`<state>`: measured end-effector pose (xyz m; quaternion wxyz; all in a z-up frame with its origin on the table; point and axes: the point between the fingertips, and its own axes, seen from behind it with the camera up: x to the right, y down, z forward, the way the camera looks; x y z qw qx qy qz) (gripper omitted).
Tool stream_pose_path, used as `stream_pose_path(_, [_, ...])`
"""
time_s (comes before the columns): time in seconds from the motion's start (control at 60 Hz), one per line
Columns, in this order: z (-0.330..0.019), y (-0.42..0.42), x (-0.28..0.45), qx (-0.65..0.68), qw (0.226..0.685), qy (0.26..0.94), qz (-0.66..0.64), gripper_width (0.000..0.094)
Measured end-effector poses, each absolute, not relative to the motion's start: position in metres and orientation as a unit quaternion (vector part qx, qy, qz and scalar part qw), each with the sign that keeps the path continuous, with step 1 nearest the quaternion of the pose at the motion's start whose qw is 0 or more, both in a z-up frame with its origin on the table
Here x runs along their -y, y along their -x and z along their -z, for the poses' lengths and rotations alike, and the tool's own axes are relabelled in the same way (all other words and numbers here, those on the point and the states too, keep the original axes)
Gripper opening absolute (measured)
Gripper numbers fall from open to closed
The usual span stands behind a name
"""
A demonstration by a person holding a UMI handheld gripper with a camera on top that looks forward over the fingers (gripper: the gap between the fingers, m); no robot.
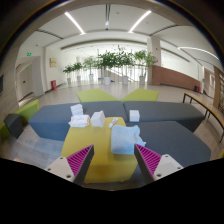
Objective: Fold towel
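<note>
— Fingers (113, 160) first: what are they at?
— Spread wide with magenta pads (80, 158), nothing between them but bare yellow bench (95, 150).
— And left to right?
— Three folded white towels (78, 121) clustered on the far left of the bench, then a white towel (123, 139) just ahead of the right finger, a smaller one (134, 115) beyond. Potted plants (110, 62) stand far behind.

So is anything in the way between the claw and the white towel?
Nothing visible. The claw is open, and the white towel lies on the yellow table just ahead of its fingers, with only bare tabletop between.
</note>
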<state>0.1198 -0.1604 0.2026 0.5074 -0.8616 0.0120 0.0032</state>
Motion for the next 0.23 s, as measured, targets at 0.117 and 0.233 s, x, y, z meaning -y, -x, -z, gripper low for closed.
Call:
stream_pose_path(0.117, [-0.215, -0.149, 0.159, 0.007, 0.525, 0.849, 0.067, 0.0846])
stream_pose_path(0.233, [-0.213, -0.151, 0.155, 0.007, 0.535, 0.842, 0.071, 0.0841])
